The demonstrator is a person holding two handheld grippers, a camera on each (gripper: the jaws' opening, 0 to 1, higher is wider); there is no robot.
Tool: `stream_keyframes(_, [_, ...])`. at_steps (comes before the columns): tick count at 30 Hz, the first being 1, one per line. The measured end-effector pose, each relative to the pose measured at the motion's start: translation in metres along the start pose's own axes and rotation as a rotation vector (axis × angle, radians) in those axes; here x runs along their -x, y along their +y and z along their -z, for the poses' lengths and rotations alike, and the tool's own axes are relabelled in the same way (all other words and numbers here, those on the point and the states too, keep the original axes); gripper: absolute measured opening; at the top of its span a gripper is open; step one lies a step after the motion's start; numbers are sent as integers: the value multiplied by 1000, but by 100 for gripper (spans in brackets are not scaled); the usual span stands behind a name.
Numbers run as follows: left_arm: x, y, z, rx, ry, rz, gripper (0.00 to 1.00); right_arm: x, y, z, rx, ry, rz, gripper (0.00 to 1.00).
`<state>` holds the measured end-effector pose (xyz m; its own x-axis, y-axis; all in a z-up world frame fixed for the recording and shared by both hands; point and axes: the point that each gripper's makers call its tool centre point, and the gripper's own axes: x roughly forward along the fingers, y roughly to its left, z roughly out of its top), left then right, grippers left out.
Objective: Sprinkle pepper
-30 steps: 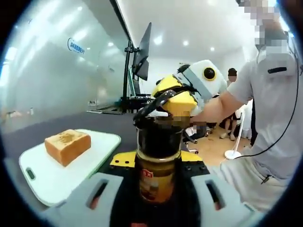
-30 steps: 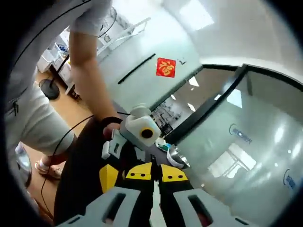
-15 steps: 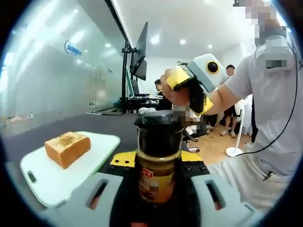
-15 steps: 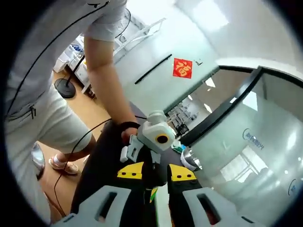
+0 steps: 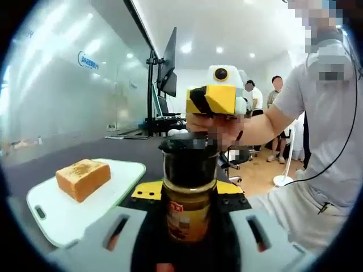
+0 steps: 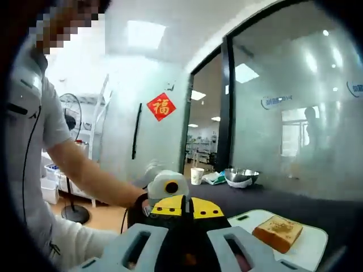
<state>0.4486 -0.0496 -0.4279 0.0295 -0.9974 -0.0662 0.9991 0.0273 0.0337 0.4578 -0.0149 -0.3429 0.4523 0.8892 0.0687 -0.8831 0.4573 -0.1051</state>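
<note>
A pepper jar with a black lid and a yellow-red label stands upright between the jaws of my left gripper, which is shut on it. Just behind and above the lid, a hand holds my right gripper, apart from the jar. In the right gripper view the right gripper has its yellow jaw tips together with nothing between them. A slice of toast lies on a white cutting board to the left of the jar. The toast also shows at lower right on the board.
The dark table carries a metal bowl and a paper cup at its far end. Glass walls stand behind it, with a monitor on a stand. The person stands at the right, and other people stand further back.
My right gripper has lifted off the jar lid and turned level, and its view has swung round to the table and toast. The jar stays held in the left gripper.
</note>
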Motion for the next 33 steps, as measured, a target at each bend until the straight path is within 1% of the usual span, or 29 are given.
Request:
stream_keyframes(1, [0,0,0,1,0,-1,22,-1,2,0,5,4,-3,0])
stream_keyframes(2, [0,0,0,-4,0,-1,22,-3,1,8,43,46,5,0])
stream_keyframes(3, [1,0,1,-5,1,-1,22,-5,1,11,59,68,21,0])
stream_keyframes(4, [1,0,1,-3,2,-1,22,-9,4,10,46,55,13,0])
stream_keyframes(6, [1,0,2,-4,5,-2,22,-11,7,14,-28,69,7,0])
stream_keyframes(8, [1,1,2,-2,9,-4,22,-12,4,14,-26,68,10,0])
stream_keyframes(10, [1,1,3,-7,13,-4,22,-12,4,16,-26,80,16,0])
stream_keyframes(12, [1,2,4,-10,15,-7,22,-11,5,19,-40,92,7,0])
stream_keyframes(14, [1,3,4,-12,16,-9,22,-12,6,24,-36,110,2,0])
stream_keyframes(15, [1,3,5,-13,19,-11,22,-12,6,22,-26,98,5,0])
stream_keyframes(18, [1,4,7,-16,28,-12,23,-12,7,23,-46,109,-1,0])
stream_keyframes(20, [2,6,8,-18,32,-14,23,-13,7,23,-28,117,-5,0])
stream_keyframes(22, [2,7,10,-19,39,-15,23,-13,5,23,46,124,-8,0])
stream_keyframes(23, [2,7,11,-21,43,-18,24,-12,10,23,37,131,-15,0])
stream_keyframes(29, [2,12,12,-12,48,-31,29,-11,10,25,34,153,-27,0])
stream_keyframes(31, [1,10,12,-10,49,-32,30,-11,12,25,46,154,-32,0])
stream_keyframes(33, [0,8,11,-12,52,-32,30,-10,12,26,68,176,-38,0])
